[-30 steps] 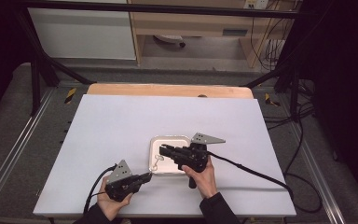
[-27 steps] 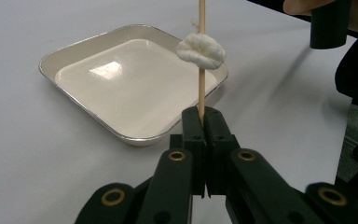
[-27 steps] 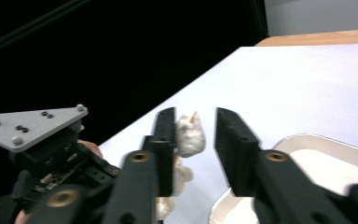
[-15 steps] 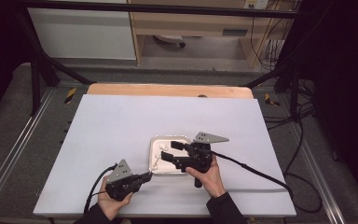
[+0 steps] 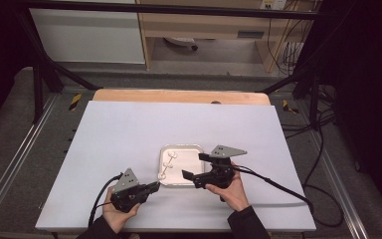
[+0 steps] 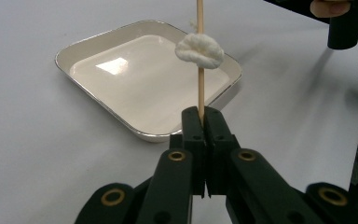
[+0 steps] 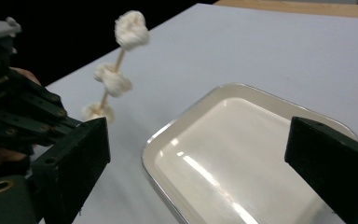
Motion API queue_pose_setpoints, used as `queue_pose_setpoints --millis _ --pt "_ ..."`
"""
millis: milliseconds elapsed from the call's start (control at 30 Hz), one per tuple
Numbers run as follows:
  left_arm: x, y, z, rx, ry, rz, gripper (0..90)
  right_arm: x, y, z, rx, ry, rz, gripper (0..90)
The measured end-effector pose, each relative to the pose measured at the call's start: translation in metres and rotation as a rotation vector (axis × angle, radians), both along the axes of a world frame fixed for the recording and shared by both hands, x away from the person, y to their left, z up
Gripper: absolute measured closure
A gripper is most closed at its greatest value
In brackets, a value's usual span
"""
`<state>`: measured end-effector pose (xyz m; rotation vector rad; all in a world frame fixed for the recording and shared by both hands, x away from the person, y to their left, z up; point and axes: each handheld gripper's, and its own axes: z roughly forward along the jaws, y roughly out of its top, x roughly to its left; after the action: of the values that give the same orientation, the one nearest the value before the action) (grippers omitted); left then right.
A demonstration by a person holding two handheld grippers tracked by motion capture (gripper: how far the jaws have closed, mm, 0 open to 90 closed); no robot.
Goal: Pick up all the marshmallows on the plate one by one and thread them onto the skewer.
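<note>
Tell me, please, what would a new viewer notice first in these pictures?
Probably the skewer with three white lumps, held up over the near left corner of the tray by the shut left gripper. Next, the right gripper at the tray's right side: its jaws have just been opening and stand wide, with nothing between them.

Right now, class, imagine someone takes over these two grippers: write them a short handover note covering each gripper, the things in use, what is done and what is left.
Left gripper: shut on the wooden skewer, holding it over the near left edge of the tray.
Right gripper: jaws have just been opening, nothing between them, at the tray's right side.
Done: three white lumps sit on the skewer.
Tray: nothing in it.
Left, probably: lay the skewer in the tray, or add more lumps.
</note>
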<state>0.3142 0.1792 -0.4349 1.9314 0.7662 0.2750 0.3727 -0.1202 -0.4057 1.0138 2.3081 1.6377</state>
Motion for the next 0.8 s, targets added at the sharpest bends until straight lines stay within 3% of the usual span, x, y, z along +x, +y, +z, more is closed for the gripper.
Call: queue_pose_setpoints --millis 233,367,800 --pt "0.001 0.000 0.001 0.010 0.007 -0.002 88.7 0.001 -0.024 -0.010 -0.088 0.003 -0.044 2.2" --pt "0.002 0.001 0.003 0.015 0.009 -0.002 88.6 0.001 -0.037 -0.016 -0.145 -0.004 -0.038 1.3" --pt "0.007 0.001 0.012 0.044 0.027 -0.012 88.4 -0.004 -0.084 -0.031 -0.212 0.004 -0.076 1.0"
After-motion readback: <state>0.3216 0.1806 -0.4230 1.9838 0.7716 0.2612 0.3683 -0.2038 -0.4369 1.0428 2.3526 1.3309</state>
